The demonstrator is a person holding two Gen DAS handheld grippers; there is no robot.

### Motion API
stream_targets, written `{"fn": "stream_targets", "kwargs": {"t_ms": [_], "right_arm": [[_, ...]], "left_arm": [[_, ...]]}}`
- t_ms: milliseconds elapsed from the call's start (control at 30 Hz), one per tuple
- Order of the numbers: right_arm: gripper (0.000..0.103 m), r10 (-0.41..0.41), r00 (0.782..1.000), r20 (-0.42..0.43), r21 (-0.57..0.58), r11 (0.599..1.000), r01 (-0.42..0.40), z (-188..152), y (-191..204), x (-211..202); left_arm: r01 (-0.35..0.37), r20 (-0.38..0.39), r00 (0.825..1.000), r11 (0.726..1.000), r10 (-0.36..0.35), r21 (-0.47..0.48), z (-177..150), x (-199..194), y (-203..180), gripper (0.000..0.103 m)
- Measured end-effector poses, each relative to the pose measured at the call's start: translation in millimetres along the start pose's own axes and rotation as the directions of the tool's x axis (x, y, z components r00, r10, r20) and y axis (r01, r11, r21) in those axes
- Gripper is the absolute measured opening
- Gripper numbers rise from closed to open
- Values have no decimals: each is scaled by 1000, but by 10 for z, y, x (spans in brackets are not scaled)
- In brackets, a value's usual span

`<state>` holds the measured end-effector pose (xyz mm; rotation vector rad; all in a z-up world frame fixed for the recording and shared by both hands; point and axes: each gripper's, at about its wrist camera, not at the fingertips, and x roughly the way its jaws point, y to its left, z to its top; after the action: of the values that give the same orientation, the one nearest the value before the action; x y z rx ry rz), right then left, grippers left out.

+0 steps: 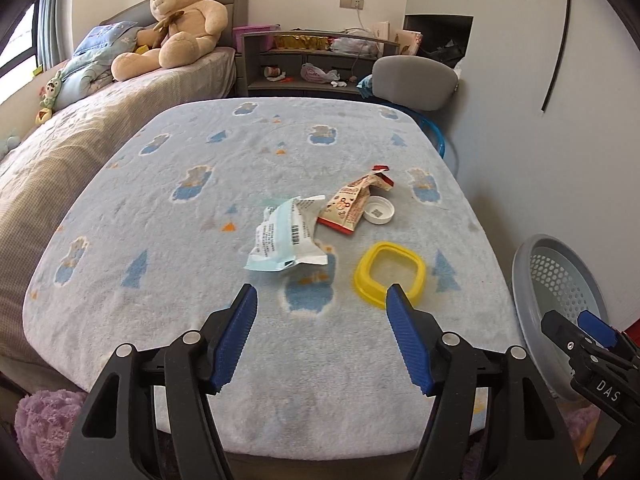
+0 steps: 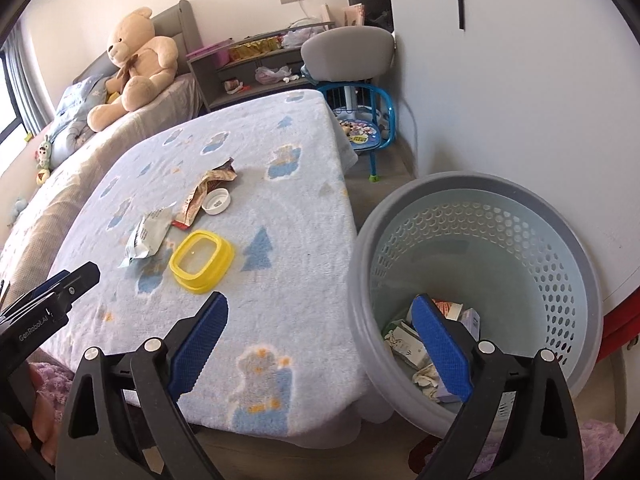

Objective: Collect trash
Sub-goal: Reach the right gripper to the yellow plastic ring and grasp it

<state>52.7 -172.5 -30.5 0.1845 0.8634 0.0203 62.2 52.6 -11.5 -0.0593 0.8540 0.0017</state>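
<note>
1. Trash left on the worktop [image 1: 120, 208]: a pale wrapper [image 1: 286, 236], a brown snack packet [image 1: 352, 208], a white cap [image 1: 378, 210] and a yellow lid [image 1: 390, 274].
2. Your left hand-held gripper [image 1: 322, 294] hovers spread and empty; the wrapper lies just ahead of its left finger, the yellow lid just ahead of its right finger.
3. Your right hand-held gripper [image 2: 320, 306] is spread wide and empty, straddling the grey basket [image 2: 560, 216] rim, with earlier trash [image 2: 404, 344] at the bottom.
4. Judged from this, your left is nearer the wrapper, whose long axis runs roughly away from you, so grip across it.
</note>
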Motion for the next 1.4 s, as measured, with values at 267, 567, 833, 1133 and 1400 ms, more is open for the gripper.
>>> {"fn": "stream_targets", "kwargs": {"t_ms": [267, 567, 833, 1133, 1400], "right_arm": [[92, 25, 1000, -8, -52, 998, -26, 79, 386, 145], [92, 53, 998, -28, -92, 994, -55, 112, 702, 297], [92, 62, 997, -47, -118, 991, -67, 98, 863, 412], [92, 65, 995, -75, -131, 989, -74, 87, 969, 581], [92, 64, 991, -116, -134, 988, -79, 50, 1011, 780]], "left_arm": [[-28, -10, 1000, 999, 28, -45, 22, 55, 349, 64], [-63, -27, 998, 996, 61, -70, 28, 138, 655, 64], [-82, -33, 996, 992, 80, -95, 12, 188, 845, 64], [-100, -44, 995, 988, 95, -121, -9, 254, 1027, 64], [-107, -55, 993, 985, 100, -133, -27, 310, 1090, 64]]}}
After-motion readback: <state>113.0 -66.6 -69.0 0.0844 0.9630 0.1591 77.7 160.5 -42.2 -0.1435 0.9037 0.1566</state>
